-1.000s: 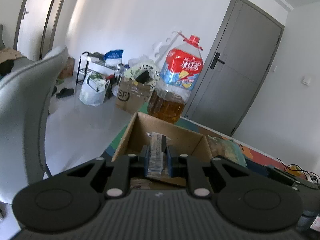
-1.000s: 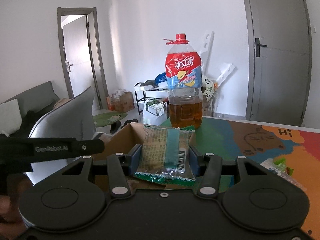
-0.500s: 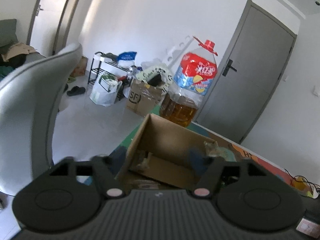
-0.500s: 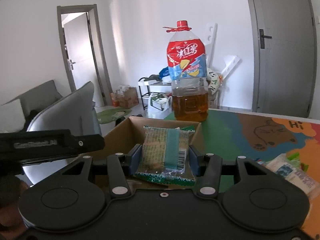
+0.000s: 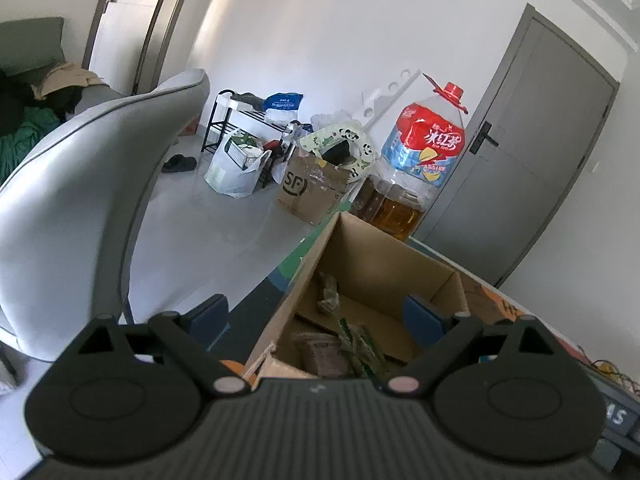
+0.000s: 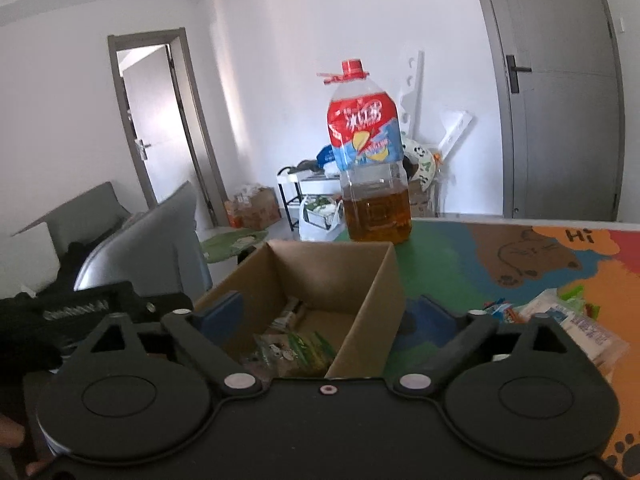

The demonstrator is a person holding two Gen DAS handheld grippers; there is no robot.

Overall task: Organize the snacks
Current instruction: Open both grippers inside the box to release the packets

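Both the left gripper (image 5: 316,316) and right gripper (image 6: 324,314) have just been opening and are noted wide and empty above the cardboard box (image 6: 360,276); loose snack packets (image 6: 576,320) lie on the counter (image 6: 460,264) nearer the right gripper.

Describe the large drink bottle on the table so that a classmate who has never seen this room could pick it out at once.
Start at the table with the colourful cartoon mat. Behind the open cardboard box, at the mat's far green edge, stands the bottle. It is the tallest thing there: clear plastic, amber liquid filling the lower part, a red and blue label, a red cap.
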